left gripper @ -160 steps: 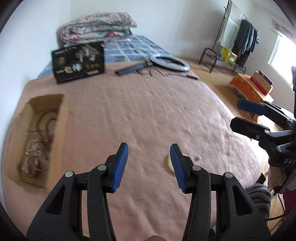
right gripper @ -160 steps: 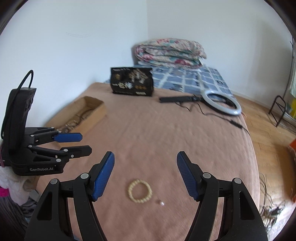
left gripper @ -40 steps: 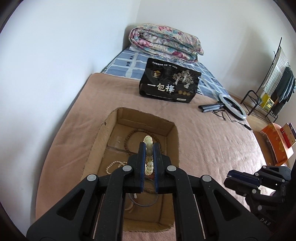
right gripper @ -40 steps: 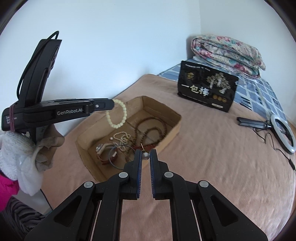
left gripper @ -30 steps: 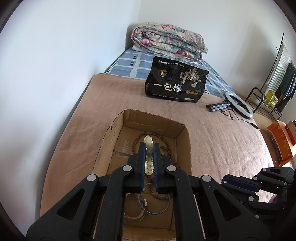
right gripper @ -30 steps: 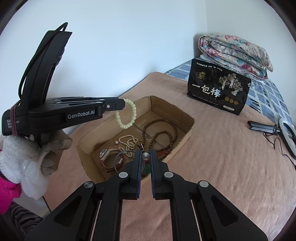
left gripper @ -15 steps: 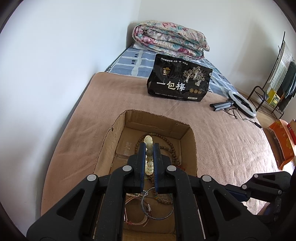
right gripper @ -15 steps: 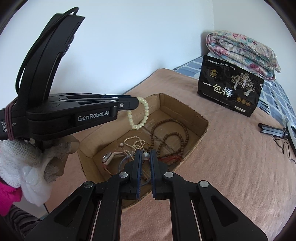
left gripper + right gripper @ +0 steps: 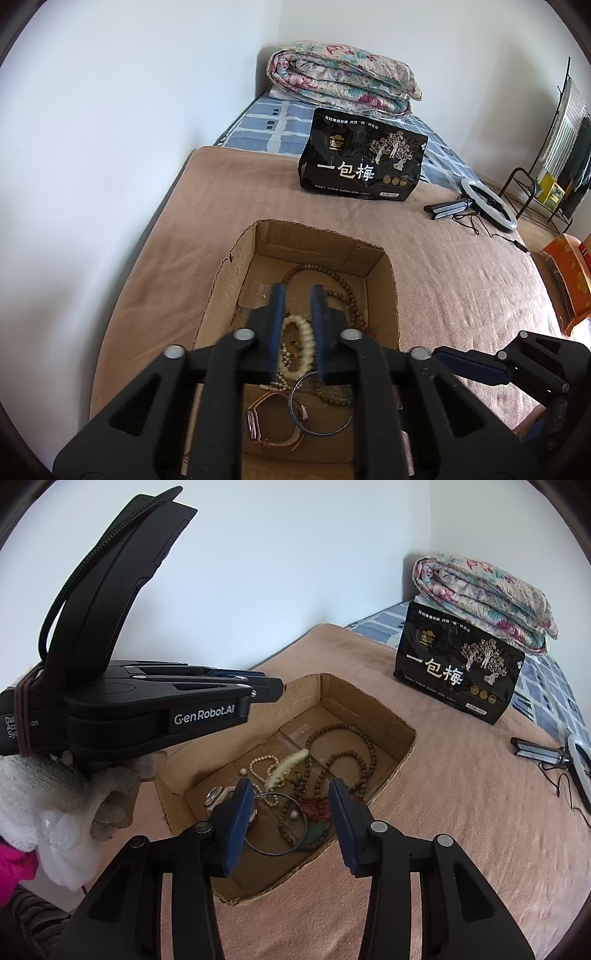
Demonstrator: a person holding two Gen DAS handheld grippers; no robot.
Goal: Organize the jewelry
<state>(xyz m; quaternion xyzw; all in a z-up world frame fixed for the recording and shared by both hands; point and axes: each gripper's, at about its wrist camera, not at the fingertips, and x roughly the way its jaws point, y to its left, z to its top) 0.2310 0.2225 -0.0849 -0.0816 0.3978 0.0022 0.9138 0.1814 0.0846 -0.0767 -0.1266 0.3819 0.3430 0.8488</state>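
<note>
An open cardboard box [image 9: 392, 280] [image 9: 369, 706] on the brown blanket holds brown bead strings, a pearl string, a watch and a metal bangle [image 9: 276, 825]. My left gripper [image 9: 297, 295] [image 9: 274, 693] hovers over the box; its jaws are opening. The cream bead bracelet [image 9: 300, 343] [image 9: 289, 766] is loose below them, blurred as it drops into the box. My right gripper [image 9: 289, 790] [image 9: 469, 365] hangs over the box's near end, jaws opening with nothing between them. A small white bead [image 9: 294, 815] lies inside the bangle.
A black snack bag [image 9: 364, 170] stands beyond the box, with a folded floral quilt [image 9: 343, 83] behind it. A ring light [image 9: 487, 208] lies to the right. The wall runs close along the box's left side. A white-gloved hand [image 9: 40, 794] holds the left gripper.
Both pairs of jaws have parted. The cream bracelet slipped out of the left gripper and is falling into the box. The small bead has left the right gripper's jaws.
</note>
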